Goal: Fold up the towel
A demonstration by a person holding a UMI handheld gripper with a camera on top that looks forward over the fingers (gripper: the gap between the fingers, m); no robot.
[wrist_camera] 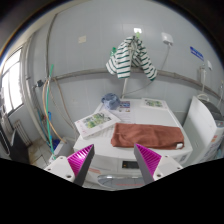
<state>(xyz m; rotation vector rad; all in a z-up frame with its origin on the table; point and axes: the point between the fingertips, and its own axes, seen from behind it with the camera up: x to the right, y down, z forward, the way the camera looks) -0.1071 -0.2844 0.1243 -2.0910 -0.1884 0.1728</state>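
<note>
Currently listed: one brown towel (145, 134), lying flat on the white counter (160, 118) just ahead of the fingers (114, 160), apparently already folded at least once into a rectangle. Fingers: spread apart, grasping nothing, raised short of the cloth. Also present: printed booklet (97, 122) beside the towel; striped garment (131, 56) hanging on the wall beyond. Remaining: probably a further fold.

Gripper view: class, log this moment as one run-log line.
gripper: open, empty | towel: brown, flat on white table, ahead of fingers | fold: not started
</note>
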